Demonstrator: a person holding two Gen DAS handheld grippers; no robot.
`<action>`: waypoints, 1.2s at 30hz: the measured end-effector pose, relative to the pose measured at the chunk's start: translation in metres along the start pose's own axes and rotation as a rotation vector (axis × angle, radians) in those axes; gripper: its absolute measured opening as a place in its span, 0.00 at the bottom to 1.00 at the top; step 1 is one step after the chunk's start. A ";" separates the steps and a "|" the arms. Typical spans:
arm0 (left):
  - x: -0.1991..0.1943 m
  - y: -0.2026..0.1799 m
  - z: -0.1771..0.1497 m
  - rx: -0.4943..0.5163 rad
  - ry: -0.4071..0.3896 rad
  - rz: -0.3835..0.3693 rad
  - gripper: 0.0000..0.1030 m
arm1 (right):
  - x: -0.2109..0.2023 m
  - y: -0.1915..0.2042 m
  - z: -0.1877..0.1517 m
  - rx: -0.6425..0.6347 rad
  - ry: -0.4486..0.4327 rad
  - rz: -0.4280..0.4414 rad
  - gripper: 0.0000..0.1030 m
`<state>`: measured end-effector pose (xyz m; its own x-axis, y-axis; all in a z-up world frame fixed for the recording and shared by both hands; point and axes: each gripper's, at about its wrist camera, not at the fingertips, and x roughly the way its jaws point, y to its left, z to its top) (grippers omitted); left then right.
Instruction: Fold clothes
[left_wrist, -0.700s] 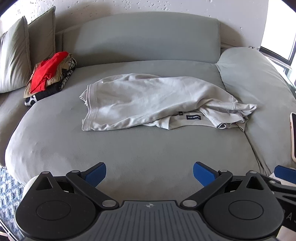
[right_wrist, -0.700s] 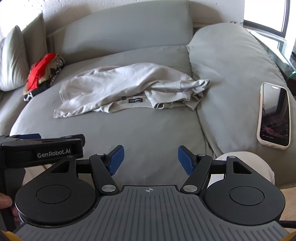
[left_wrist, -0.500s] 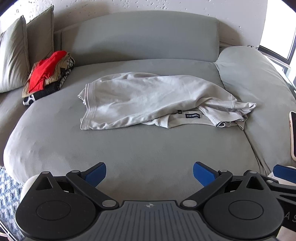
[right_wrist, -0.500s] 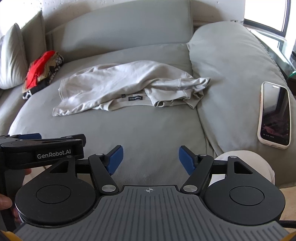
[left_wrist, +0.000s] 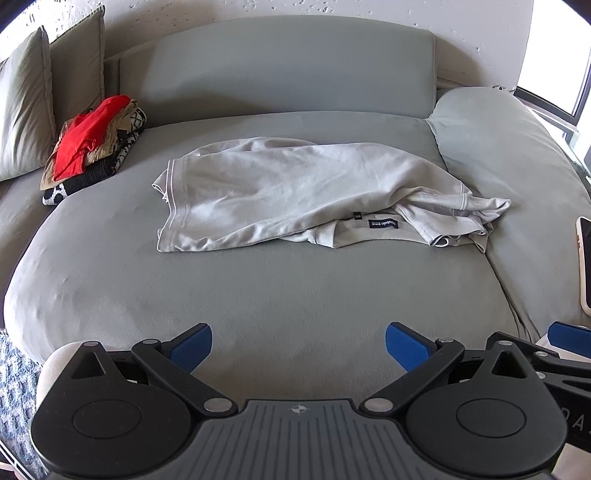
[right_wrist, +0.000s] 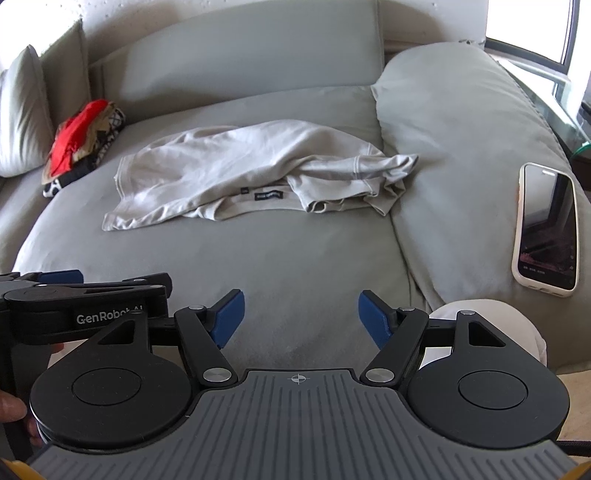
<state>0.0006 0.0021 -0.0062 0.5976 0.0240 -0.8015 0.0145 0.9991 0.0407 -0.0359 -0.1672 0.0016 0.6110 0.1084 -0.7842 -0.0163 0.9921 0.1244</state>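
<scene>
A light grey T-shirt (left_wrist: 295, 192) lies crumpled on the grey sofa seat (left_wrist: 295, 295), collar label toward me, sleeves bunched at its right end. It also shows in the right wrist view (right_wrist: 240, 177). My left gripper (left_wrist: 298, 347) is open and empty, above the seat's front edge, well short of the shirt. My right gripper (right_wrist: 300, 317) is open and empty, likewise in front of the shirt. The left gripper's body (right_wrist: 81, 310) shows at the left of the right wrist view.
A stack of folded clothes with a red item on top (left_wrist: 92, 147) sits at the sofa's back left beside cushions (left_wrist: 26, 110). A phone (right_wrist: 546, 229) lies on the big right cushion (right_wrist: 461, 129). A patterned rug (left_wrist: 14, 387) lies at lower left.
Both grippers have moved slightly forward toward the sofa, so the shirt looks a little nearer. Both stay open; the shirt has not moved.
</scene>
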 end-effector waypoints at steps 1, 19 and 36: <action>0.000 0.000 0.000 0.000 -0.001 0.000 0.99 | 0.000 0.000 0.001 0.000 0.001 0.000 0.72; -0.001 0.001 0.000 0.001 -0.001 -0.004 0.99 | -0.001 0.001 0.005 -0.006 0.017 0.003 0.72; -0.001 0.003 0.001 -0.002 0.001 -0.005 0.99 | -0.001 0.002 0.008 -0.011 0.020 0.000 0.76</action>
<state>0.0007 0.0046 -0.0052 0.5966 0.0195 -0.8023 0.0153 0.9992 0.0356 -0.0305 -0.1661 0.0079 0.5950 0.1099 -0.7962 -0.0256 0.9927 0.1179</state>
